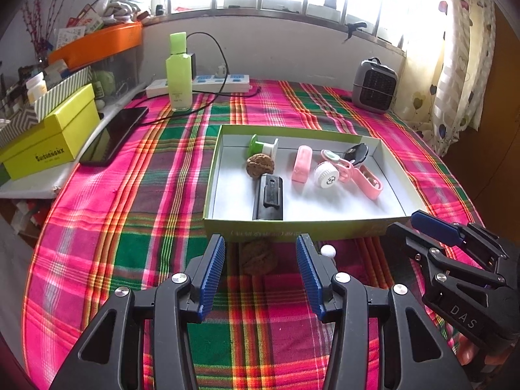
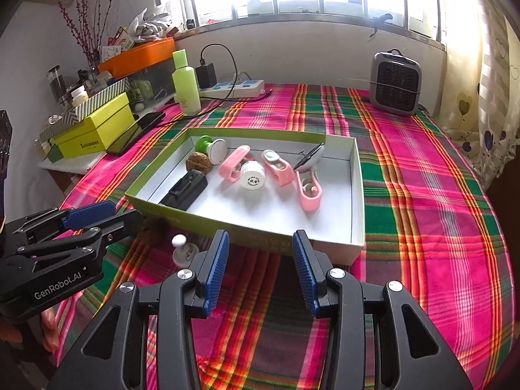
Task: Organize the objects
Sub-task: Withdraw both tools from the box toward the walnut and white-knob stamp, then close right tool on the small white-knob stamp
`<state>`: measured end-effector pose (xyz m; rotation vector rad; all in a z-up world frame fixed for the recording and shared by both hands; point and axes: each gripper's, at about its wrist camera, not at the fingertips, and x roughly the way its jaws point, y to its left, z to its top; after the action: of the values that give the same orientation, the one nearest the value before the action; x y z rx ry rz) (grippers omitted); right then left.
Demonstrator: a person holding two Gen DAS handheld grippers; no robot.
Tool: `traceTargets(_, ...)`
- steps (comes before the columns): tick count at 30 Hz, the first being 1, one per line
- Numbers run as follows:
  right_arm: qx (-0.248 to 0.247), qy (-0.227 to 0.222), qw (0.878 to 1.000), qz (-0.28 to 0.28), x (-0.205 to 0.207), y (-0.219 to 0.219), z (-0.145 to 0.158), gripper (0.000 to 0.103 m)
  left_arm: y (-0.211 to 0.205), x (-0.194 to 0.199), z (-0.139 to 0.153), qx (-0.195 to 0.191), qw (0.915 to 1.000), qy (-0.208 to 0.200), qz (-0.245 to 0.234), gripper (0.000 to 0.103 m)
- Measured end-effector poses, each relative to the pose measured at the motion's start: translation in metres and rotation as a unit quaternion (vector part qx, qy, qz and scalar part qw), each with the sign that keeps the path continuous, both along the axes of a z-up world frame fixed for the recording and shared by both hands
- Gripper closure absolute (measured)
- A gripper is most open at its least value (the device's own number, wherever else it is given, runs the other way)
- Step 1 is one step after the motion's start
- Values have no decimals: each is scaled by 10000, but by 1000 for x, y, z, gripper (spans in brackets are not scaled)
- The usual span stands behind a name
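My left gripper (image 1: 260,273) and right gripper (image 2: 260,269) both hang with jaws parted and nothing between them, just in front of the shallow green-walled cardboard tray (image 1: 302,227) on the plaid tablecloth (image 1: 136,214). Outside the tray's near wall lie a brown wrinkled walnut (image 1: 258,256) and a small white knobbed piece (image 2: 182,250). Inside it sit a second walnut (image 1: 259,165) and a black rectangular block (image 1: 269,199).

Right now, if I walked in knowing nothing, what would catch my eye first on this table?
The loud pink, green and orange plaid cloth covers the whole table. In its middle sits a shallow green box holding small things: pink clips, a white cap, a black block, a walnut. Another walnut lies outside it, just before the open left gripper.
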<state>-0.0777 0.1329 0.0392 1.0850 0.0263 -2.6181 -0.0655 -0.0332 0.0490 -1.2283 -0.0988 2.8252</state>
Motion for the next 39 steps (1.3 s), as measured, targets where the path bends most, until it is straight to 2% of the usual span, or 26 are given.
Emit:
traceTargets(10, -42, -133, 9998, 140, 8, -6, -12, 61, -10, 14, -16, 180, 9997, -99, -94, 55)
traceTargets(23, -76, -375, 9978, 549, 6, -30, -25, 61, -26, 16, -34, 374, 9989, -288, 38, 54)
traceTargets(39, 43, -526, 9955, 790, -6, -54, -33, 61, -36, 13, -38, 458, 9983, -336, 115, 54)
